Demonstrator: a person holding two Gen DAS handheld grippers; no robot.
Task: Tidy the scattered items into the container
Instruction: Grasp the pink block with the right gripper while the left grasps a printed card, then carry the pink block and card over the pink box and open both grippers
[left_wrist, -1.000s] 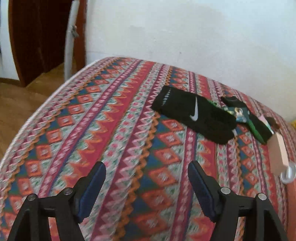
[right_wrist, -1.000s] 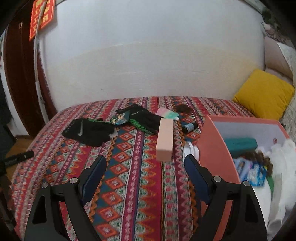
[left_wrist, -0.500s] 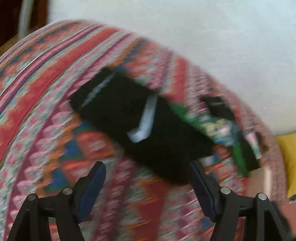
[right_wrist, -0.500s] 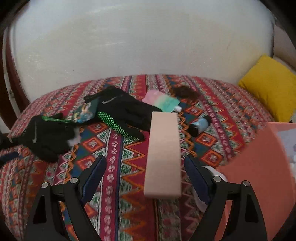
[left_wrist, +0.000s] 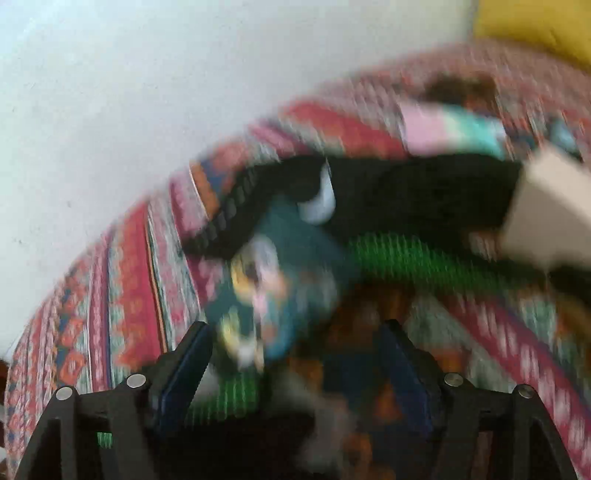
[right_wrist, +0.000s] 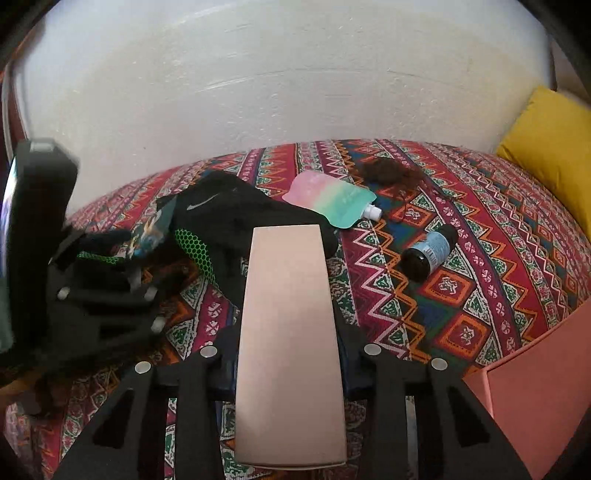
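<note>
The left hand-held gripper (left_wrist: 295, 373) has its two black fingers with dark blue pads (left_wrist: 184, 373) spread wide apart, nothing clamped between them; its own view is heavily blurred. In the right wrist view it shows at the left, low over the bed, tilted. The right hand-held gripper (right_wrist: 290, 354) has its fingers drawn in against the two long sides of a pale pink rectangular box (right_wrist: 290, 332), which runs forward between them.
</note>
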